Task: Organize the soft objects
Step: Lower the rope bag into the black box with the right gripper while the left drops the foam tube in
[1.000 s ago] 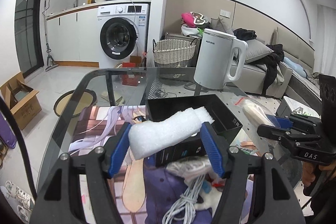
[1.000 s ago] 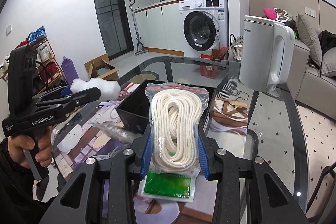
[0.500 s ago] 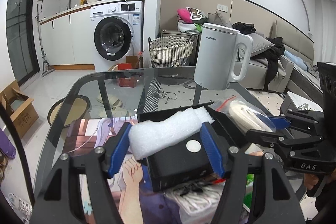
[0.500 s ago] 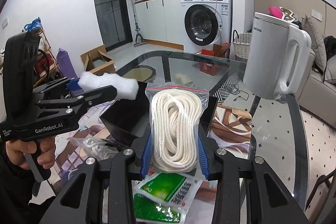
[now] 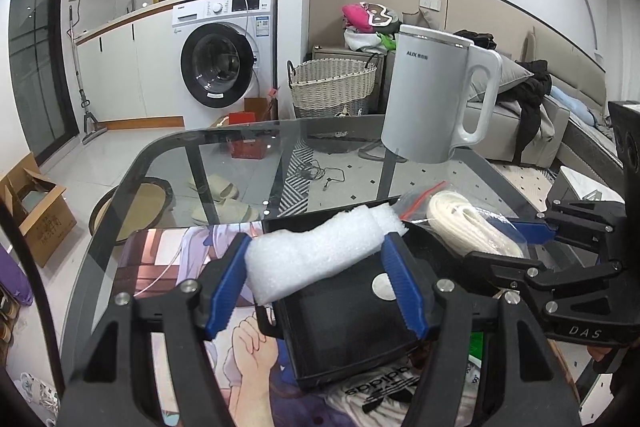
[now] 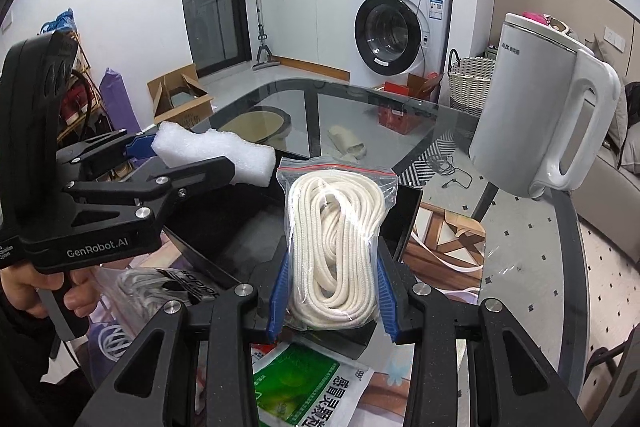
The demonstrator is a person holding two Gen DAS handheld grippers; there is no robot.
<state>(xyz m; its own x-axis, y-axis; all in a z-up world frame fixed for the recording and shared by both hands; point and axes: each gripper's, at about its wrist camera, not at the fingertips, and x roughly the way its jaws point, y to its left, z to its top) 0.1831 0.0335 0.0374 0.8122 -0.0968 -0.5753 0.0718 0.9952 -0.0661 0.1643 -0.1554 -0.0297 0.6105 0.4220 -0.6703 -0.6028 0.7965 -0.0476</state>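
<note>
The left gripper (image 5: 316, 283) has its blue fingers (image 5: 226, 283) clamped on a white foam block (image 5: 316, 257), which lies crosswise between them and juts past the right-hand finger. The block hangs over the near half of an open black box (image 5: 344, 323) whose far rim shows just behind the foam. In the right wrist view the same block (image 6: 212, 153) sits at the box's left edge, clear of the bag beside it. The right gripper (image 6: 330, 291) is closed tight on a clear zip bag of coiled white rope (image 6: 334, 239), held upright with its red seal uppermost; the bag's lower end is above the box's (image 6: 224, 223) right side, near the right wall (image 6: 408, 219). Seen from the left wrist, the bag of rope (image 5: 472, 227) is just beside the foam, to its right, the two apart. The box rests on a printed mat (image 5: 160, 267) on the round glass worktop (image 5: 224, 155). A white kettle (image 5: 436, 95) stands on the worktop beyond the box, well apart from both grippers, leaving bare glass between it and the far rim. Under the right gripper lies a green sachet (image 6: 304, 383), at the box's near edge. A person's hand (image 6: 44, 287) grips the left tool's handle.
</note>
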